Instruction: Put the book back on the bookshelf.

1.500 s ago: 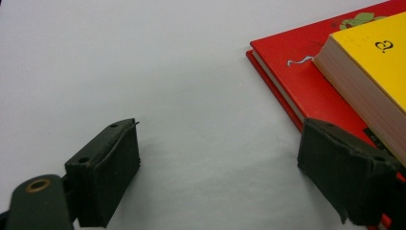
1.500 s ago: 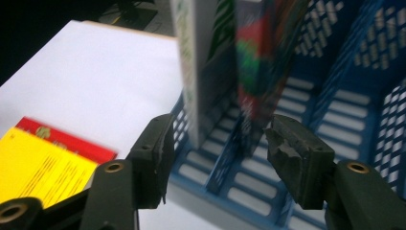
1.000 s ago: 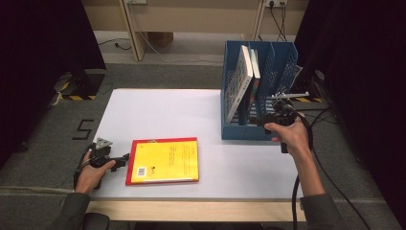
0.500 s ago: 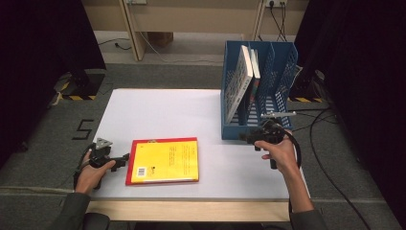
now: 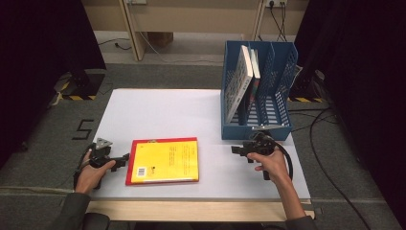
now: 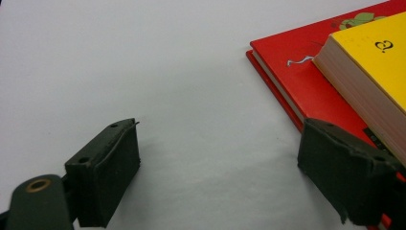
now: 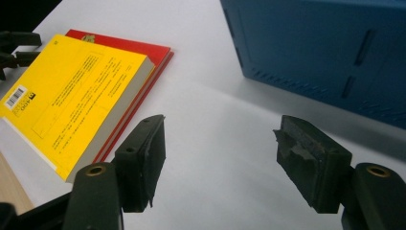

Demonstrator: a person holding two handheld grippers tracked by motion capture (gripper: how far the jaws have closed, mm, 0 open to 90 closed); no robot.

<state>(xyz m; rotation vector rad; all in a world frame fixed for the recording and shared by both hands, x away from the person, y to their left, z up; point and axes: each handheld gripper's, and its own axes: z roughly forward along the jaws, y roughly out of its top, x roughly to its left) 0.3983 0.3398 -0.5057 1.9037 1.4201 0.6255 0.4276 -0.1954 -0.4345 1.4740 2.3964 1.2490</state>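
The yellow book (image 5: 165,159) lies flat on the white counter (image 5: 158,112), stacked on a thinner red book (image 7: 131,50) whose cover pokes out along 1 edge. I judge the yellow book to be a stiff paperback block: fairly light, with a smooth, probably slippery cover and a soft page edge that could splay if I pinch only a few leaves. The best hold looks like a clamp across its full thickness at a short edge or at the spine, so the pages stay together. The red book is thin and rigid, and could slide along with it.

Just beside the yellow book's left edge, my left gripper (image 5: 125,158) rests low on the counter. In the left gripper view its 2 fingers (image 6: 106,175) stand wide apart with nothing between them, 1 of them close by the corner of the red book.

To the right of the yellow book, with bare counter between, my right gripper (image 5: 236,150) points toward it. Its fingers (image 7: 143,160) have just been opening, they hold nothing, and only the counter shows through the gap.

Beyond that hand, further right of the yellow book, stands the blue file rack (image 5: 280,72), hard plastic with perforated dividers. 2 upright books (image 5: 242,81) lean in its left slots.
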